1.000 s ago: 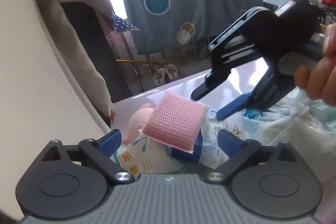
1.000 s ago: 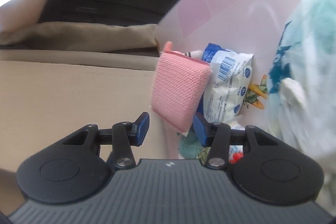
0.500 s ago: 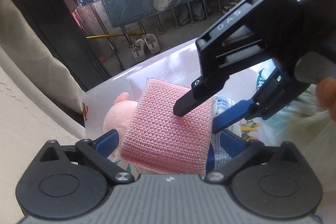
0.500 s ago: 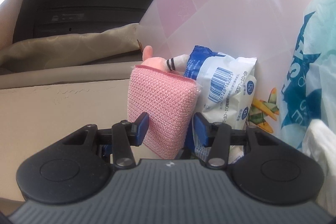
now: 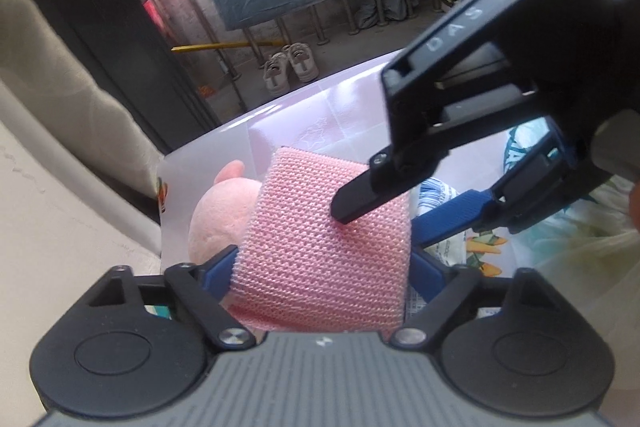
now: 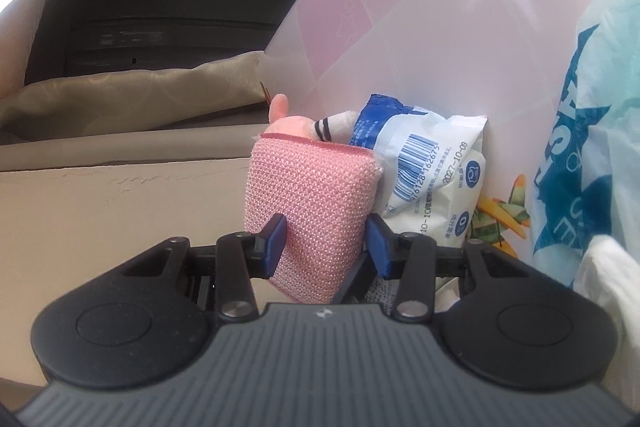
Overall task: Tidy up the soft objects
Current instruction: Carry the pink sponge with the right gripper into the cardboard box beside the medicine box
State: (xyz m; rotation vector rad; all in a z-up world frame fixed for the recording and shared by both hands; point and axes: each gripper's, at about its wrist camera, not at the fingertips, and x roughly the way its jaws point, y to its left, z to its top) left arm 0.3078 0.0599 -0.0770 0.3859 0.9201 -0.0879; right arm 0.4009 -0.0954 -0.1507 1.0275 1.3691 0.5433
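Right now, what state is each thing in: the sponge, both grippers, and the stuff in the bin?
Pink sponge, upright, gripped.
Right gripper, shut on the pink sponge, fingers just tightened.
Left gripper, open, fingers just closing in at the sponge's edges.
Plush toy, lying behind the sponge.
Wipes pack, propped against the bin wall.

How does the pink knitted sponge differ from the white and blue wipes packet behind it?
The pink sponge has a coarse knitted cover; the wipes packet is smooth printed plastic with a barcode. The sponge sits between the jaws of both grippers, while nothing grips the packet, which leans against the pink bin wall. Both are soft, roughly rectangular, and inside the bin.
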